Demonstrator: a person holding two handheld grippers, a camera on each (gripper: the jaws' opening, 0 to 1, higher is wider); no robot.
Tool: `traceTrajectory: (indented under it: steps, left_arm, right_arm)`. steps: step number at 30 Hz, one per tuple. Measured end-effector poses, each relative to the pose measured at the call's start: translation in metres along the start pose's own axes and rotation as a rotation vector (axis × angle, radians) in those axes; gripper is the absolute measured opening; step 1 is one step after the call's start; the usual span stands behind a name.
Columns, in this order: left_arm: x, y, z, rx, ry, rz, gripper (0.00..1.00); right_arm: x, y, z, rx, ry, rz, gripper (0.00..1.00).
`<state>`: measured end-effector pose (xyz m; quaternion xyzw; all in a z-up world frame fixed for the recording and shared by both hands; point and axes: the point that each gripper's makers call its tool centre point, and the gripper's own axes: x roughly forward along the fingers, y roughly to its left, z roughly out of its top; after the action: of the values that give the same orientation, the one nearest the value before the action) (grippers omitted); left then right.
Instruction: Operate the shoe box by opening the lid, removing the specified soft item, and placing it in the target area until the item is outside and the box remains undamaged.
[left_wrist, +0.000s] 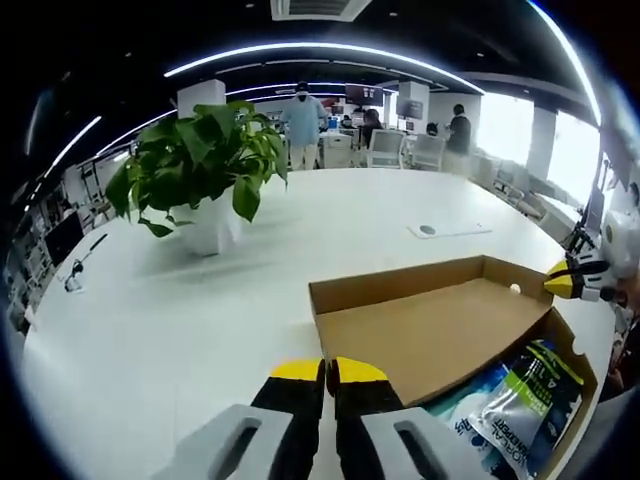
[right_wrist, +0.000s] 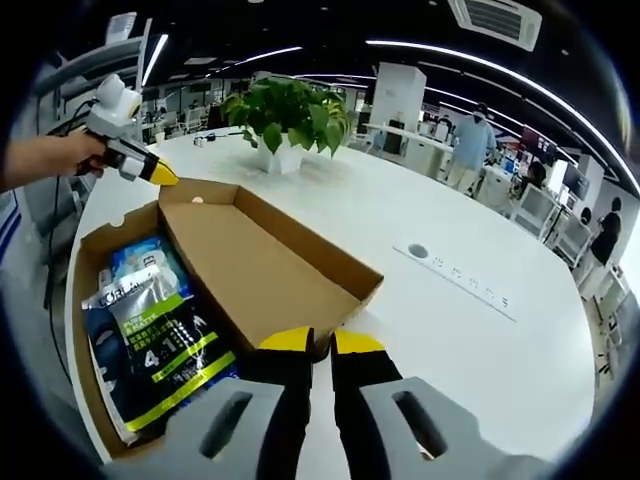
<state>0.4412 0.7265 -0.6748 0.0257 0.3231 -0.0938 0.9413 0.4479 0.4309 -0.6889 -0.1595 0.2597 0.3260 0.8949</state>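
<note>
The brown cardboard shoe box (left_wrist: 575, 395) (right_wrist: 88, 330) lies open on the white table, its lid (left_wrist: 430, 330) (right_wrist: 255, 265) folded back flat. Inside are soft blue and green plastic packs (left_wrist: 520, 400) (right_wrist: 160, 340). My left gripper (left_wrist: 328, 372) is shut, with the lid's near corner rim running into the thin gap between its yellow tips. It also appears at the lid's far corner (right_wrist: 150, 168), held by a hand. My right gripper (right_wrist: 322, 342) is shut on the lid's edge at the opposite corner, and its yellow tip (left_wrist: 562, 283) touches the lid there.
A potted green plant (left_wrist: 205, 170) (right_wrist: 290, 115) stands on the white table (left_wrist: 150, 320) (right_wrist: 480, 340) beyond the box. A flat socket plate (left_wrist: 447, 230) (right_wrist: 455, 270) is set in the tabletop. People and chairs (left_wrist: 385, 148) stand far behind the table.
</note>
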Motion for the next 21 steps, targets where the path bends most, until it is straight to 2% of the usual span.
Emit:
traceTrajectory:
  steps: [7,11,21]
  left_arm:
    - [-0.002,-0.001,-0.002,-0.003,-0.002,-0.002,0.04]
    - [-0.004,-0.005,-0.013,0.019,0.037,-0.007,0.10]
    - [-0.029,-0.007,-0.019,0.001,0.020,-0.012,0.22]
  right_arm:
    - [-0.001,0.000,0.001,-0.004,0.006,-0.008,0.05]
    - [0.000,0.004,-0.002,-0.012,0.026,-0.005,0.11]
    - [-0.013,0.016,-0.004,0.008,0.043,0.014,0.23]
